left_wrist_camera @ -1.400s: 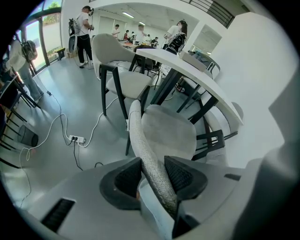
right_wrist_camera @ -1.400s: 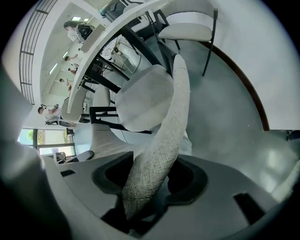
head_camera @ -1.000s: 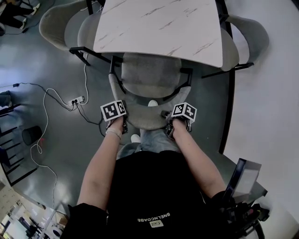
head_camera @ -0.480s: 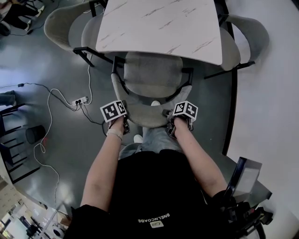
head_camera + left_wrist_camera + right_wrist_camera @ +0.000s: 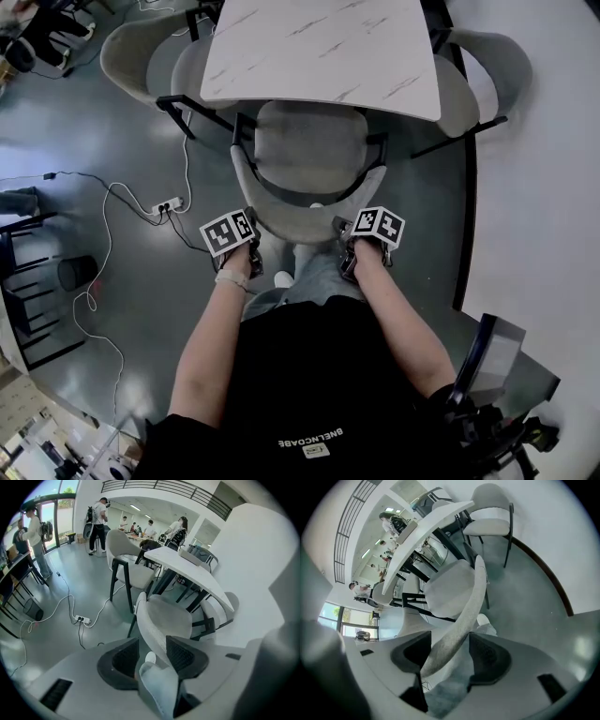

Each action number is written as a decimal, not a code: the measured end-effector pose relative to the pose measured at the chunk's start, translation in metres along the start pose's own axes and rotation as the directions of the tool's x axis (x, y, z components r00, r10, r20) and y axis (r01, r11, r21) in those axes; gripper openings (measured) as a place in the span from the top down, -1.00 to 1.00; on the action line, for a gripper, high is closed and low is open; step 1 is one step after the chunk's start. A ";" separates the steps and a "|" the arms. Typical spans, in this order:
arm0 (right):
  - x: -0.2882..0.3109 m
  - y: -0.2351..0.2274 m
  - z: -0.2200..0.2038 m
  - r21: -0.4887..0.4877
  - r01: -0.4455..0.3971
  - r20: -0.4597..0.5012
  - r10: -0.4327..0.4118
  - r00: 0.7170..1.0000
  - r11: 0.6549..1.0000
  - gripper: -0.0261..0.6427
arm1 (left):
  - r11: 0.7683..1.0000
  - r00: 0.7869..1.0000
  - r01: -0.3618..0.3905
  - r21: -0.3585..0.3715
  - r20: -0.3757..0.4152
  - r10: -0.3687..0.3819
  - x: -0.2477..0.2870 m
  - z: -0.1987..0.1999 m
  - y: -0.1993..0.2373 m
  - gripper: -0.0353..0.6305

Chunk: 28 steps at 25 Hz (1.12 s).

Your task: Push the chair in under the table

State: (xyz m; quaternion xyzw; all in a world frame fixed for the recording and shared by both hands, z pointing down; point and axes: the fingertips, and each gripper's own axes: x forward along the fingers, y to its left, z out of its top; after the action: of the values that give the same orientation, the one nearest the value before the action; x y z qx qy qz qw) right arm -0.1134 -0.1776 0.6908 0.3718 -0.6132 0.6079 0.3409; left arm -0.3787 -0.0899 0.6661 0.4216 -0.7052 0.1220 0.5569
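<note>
The chair (image 5: 309,150) stands at the near edge of the table (image 5: 319,47), the front of its seat tucked under the tabletop and its curved backrest (image 5: 309,208) left out on our side of the table. The backrest's long curve runs crosswise, roughly parallel to that near edge, so any further push goes straight toward the table, square to the curve.

We hold one tool at each end of that curve. The left gripper (image 5: 153,654) is at the end left of the table's middle and the right gripper (image 5: 451,654) at the end right of it, both on the side away from the table. Neither hand is nearer than the other.

Both pairs of jaws have just been opening. In the left gripper view the backrest's rim lines up in the gap between the pads, close to one of them, yet we see no squeeze on it. In the right gripper view the rim crosses the gap with clear space beside it — the jaws stand wide and grip nothing.

We judge the chair as good as home. If more is wanted, both tools should press evenly so it doesn't swing askew to the table.
</note>
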 end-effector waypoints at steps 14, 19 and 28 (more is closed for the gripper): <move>-0.101 0.072 -0.053 -0.316 -0.029 0.275 0.121 0.954 0.948 0.18 | 0.964 0.958 0.195 0.180 0.175 -0.227 -0.125 -0.033 -0.029 0.67; -0.159 0.104 -0.077 -0.456 -0.031 0.380 0.226 0.897 0.890 0.39 | 0.899 0.895 0.278 0.338 0.250 -0.371 -0.183 -0.039 -0.064 0.88; -0.277 0.141 -0.097 -0.685 -0.010 0.514 0.494 0.701 0.728 0.88 | 0.713 0.710 0.421 0.561 0.285 -0.644 -0.271 -0.056 -0.157 0.88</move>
State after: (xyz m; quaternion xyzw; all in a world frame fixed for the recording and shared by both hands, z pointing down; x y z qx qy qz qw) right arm -0.1033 -0.0711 0.3833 0.3310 -0.9082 0.2314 0.1096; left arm -0.2193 -0.0261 0.3981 0.7466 -0.6088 0.0086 0.2682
